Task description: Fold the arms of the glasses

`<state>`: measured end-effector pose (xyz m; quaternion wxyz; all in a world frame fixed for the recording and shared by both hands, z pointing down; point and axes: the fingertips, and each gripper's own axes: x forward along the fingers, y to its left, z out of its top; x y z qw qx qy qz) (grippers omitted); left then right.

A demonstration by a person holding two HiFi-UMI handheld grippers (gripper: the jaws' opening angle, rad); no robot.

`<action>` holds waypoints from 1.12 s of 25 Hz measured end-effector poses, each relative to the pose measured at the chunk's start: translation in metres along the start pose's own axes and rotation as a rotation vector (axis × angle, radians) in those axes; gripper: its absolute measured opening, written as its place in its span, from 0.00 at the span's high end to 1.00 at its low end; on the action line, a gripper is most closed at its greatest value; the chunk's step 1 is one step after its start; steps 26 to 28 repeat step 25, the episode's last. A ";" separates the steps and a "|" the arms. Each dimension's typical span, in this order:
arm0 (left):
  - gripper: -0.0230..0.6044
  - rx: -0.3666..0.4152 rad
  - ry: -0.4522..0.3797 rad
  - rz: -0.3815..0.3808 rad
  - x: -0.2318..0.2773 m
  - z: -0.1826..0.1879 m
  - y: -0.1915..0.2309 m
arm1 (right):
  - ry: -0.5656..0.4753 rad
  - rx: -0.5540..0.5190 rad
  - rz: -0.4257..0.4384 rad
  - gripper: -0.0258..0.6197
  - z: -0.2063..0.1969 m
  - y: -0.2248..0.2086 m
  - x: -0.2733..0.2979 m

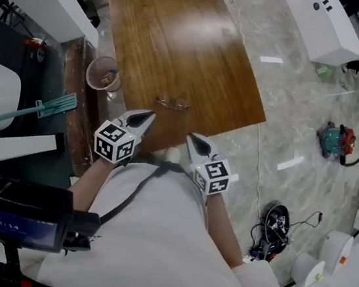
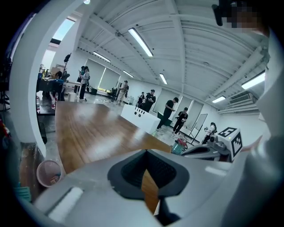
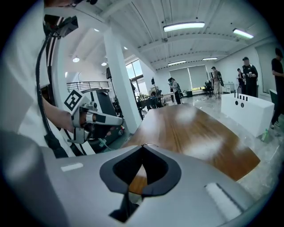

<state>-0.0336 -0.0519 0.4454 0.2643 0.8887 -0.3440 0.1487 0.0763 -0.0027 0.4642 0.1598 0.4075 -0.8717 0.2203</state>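
Observation:
The glasses [image 1: 173, 103], thin-framed with clear lenses, lie on the brown wooden table [image 1: 181, 34] close to its near edge. Both grippers hover short of that edge, close to the person's body, and touch nothing. My left gripper [image 1: 149, 115] points at the glasses from the near left, jaws shut and empty. My right gripper [image 1: 190, 136] sits a little nearer and to the right, also shut with nothing in it. In the left gripper view the shut jaws [image 2: 146, 151] face along the table, with the right gripper [image 2: 219, 144] alongside. The right gripper view shows shut jaws [image 3: 143, 146] and the left gripper [image 3: 95, 117].
A pink cup [image 1: 102, 72] stands just off the table's left edge, seen too in the left gripper view [image 2: 48, 172]. A white box [image 1: 322, 24], a teal and red object [image 1: 334, 139] and cables [image 1: 278, 221] lie on the floor to the right. Several people stand far off.

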 end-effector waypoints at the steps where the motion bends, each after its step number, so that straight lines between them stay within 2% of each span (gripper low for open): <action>1: 0.96 -0.002 -0.004 0.004 -0.001 0.000 -0.001 | -0.003 -0.010 0.002 0.95 0.001 0.001 -0.002; 10: 0.96 0.001 -0.022 0.011 0.001 0.000 -0.011 | -0.007 -0.045 0.032 0.95 0.007 0.002 -0.002; 28: 0.96 -0.008 -0.003 0.026 0.009 -0.004 -0.003 | -0.006 -0.030 0.059 0.95 0.010 -0.004 0.006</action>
